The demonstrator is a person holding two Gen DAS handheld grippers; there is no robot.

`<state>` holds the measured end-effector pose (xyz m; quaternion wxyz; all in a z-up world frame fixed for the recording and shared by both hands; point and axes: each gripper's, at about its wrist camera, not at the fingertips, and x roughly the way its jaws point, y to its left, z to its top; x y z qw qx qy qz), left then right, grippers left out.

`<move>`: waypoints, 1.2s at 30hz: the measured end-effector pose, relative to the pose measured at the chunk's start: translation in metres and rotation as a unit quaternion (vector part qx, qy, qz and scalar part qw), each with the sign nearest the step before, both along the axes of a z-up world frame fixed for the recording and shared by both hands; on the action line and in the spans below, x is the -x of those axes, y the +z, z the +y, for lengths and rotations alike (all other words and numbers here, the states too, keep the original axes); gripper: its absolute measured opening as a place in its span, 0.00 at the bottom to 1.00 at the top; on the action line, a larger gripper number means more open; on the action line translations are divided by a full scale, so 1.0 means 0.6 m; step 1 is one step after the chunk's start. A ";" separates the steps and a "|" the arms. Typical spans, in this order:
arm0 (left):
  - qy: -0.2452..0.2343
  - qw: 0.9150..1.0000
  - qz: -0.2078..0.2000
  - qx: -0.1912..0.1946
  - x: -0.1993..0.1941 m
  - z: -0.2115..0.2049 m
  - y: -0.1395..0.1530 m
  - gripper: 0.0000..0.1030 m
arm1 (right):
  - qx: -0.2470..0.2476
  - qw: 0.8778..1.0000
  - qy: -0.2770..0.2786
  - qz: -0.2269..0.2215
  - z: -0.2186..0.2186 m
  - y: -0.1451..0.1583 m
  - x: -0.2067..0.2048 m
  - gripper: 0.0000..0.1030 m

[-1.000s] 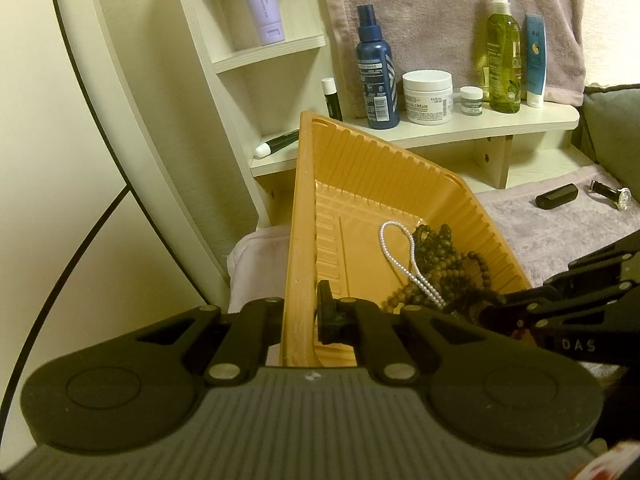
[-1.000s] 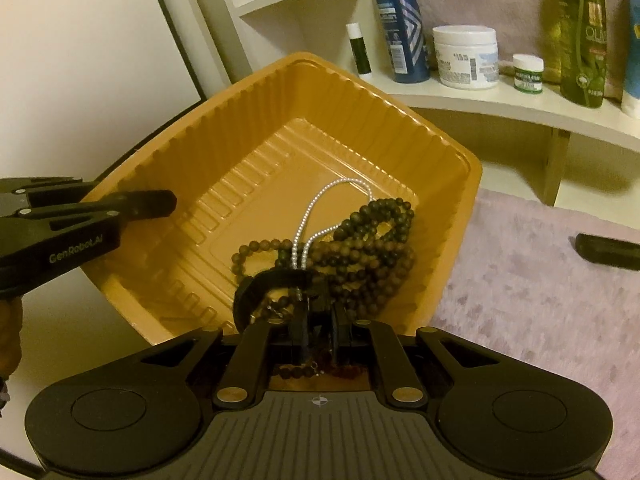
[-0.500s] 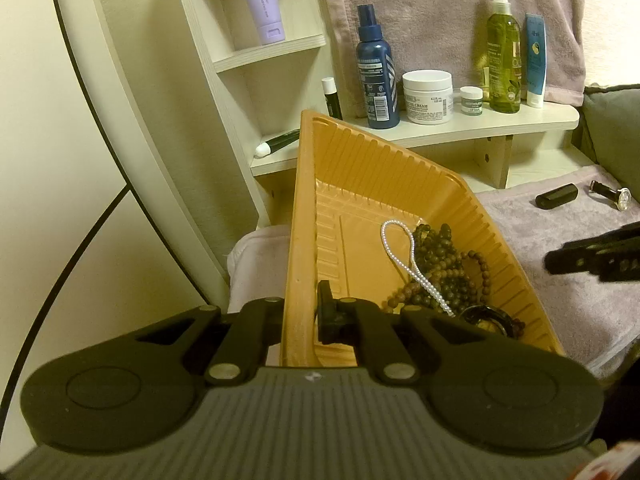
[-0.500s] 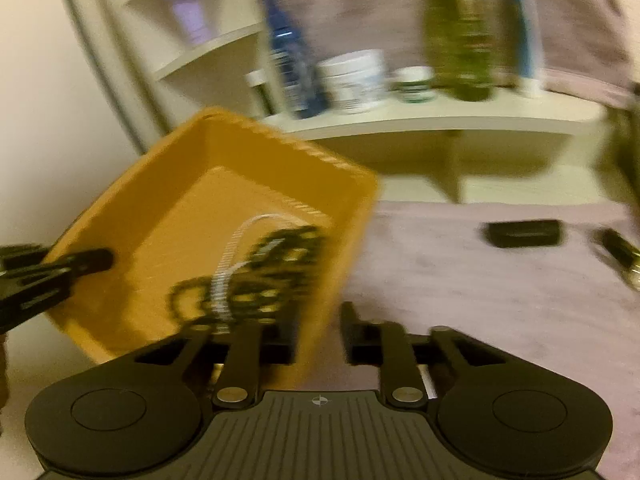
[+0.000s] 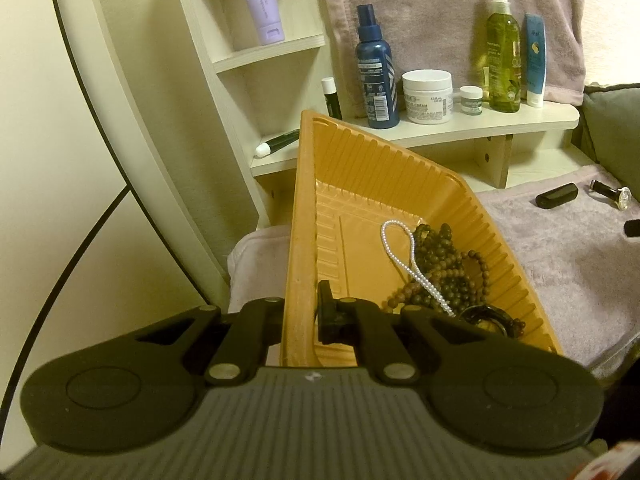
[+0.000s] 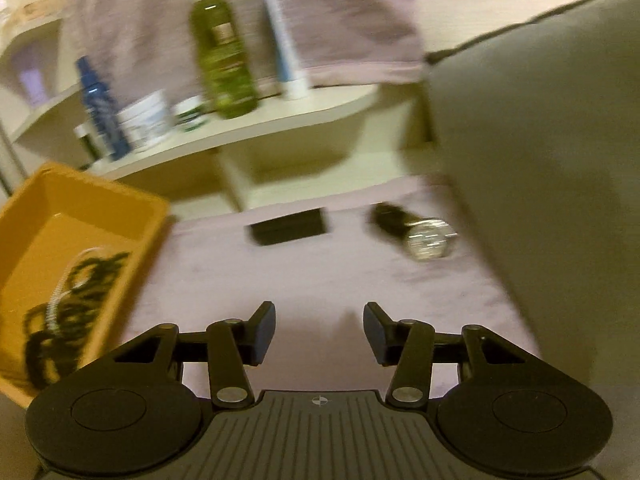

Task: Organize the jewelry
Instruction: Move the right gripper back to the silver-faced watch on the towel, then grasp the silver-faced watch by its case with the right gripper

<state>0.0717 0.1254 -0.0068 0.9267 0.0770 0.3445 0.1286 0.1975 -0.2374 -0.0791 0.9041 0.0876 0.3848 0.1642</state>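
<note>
Left gripper (image 5: 306,316) is clamped on the near wall of the orange tray (image 5: 400,168), holding it tipped; pearl strand (image 5: 404,256) and brown beads (image 5: 444,268) are piled inside. Right gripper (image 6: 319,330) has just been opening, roughly halfway, nothing between its pads, over the mauve towel (image 6: 320,264). The watch (image 6: 416,232) lies ahead by the black case (image 6: 288,226). I'd line up on the strap, not the face, and keep that tray still.

Two close wrist views angled down, right seemingly blurred, sharing tray (image 5: 304,216)
</note>
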 end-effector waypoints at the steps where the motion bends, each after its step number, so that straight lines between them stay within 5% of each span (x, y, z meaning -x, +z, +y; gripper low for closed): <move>1: 0.000 1.000 0.000 0.000 0.001 0.000 0.000 0.05 | 0.009 1.000 -0.004 -0.004 -0.005 -0.001 -0.002 0.48; 18: 0.001 1.000 0.006 -0.007 -0.001 0.000 -0.004 0.04 | 0.197 0.976 0.043 -0.081 0.014 -0.051 -0.073 0.48; 33: 0.002 1.000 0.011 -0.011 -0.003 0.000 -0.008 0.04 | 0.273 0.954 0.058 -0.106 0.043 -0.079 -0.101 0.48; 36: 0.002 1.000 0.010 -0.010 -0.003 0.000 -0.008 0.04 | 0.274 0.954 0.061 -0.103 0.044 -0.077 -0.100 0.37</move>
